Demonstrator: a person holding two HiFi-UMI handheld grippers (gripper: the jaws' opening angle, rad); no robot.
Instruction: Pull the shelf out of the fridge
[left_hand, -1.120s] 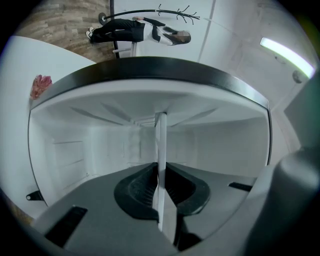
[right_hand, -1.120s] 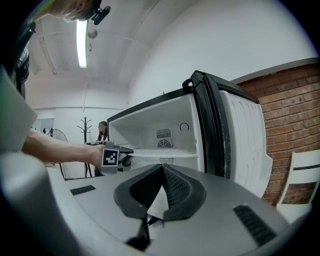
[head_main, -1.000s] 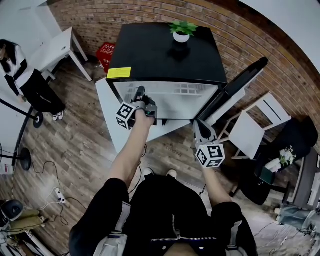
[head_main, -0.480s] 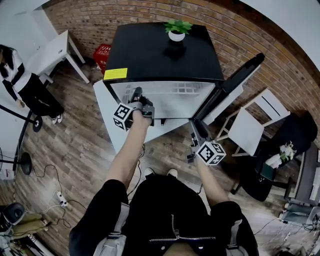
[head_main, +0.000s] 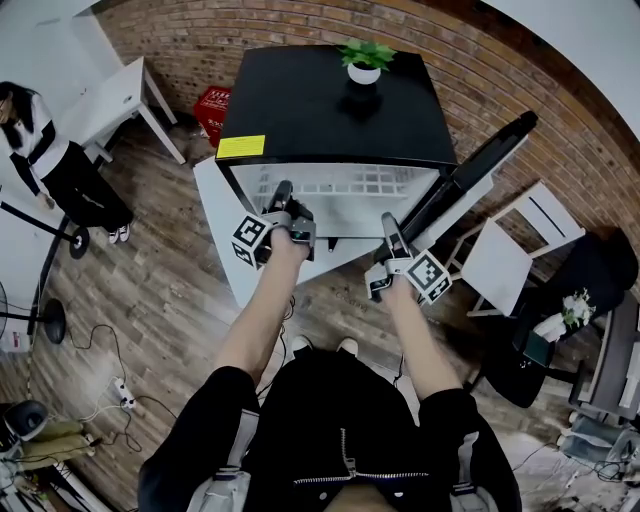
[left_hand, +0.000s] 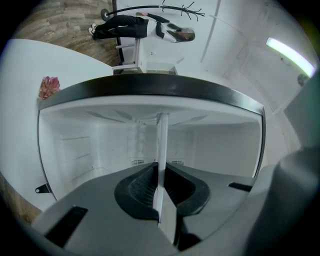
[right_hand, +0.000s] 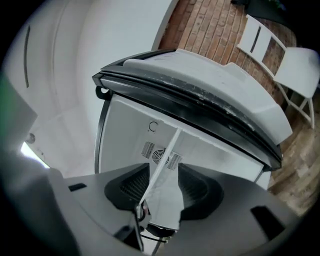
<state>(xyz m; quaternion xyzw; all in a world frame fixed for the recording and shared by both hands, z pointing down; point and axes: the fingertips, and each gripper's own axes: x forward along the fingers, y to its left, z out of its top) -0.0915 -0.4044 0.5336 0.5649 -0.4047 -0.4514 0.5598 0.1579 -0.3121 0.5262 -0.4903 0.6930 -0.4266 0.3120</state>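
White and thin, seen edge-on, the shelf (left_hand: 161, 145) sits inside the open black fridge (head_main: 330, 100), its near rim at the mouth. My left gripper (left_hand: 160, 189) has its fingers (left_hand: 136, 186) clamped on that rim. The right gripper (right_hand: 161, 189) has just been spreading its fingers (right_hand: 199, 190). They stand apart with the rim between them, not pressing. I judge this the grasping step. Next I close the right, then draw both evenly towards me, clear of the door (head_main: 478, 160) at right.
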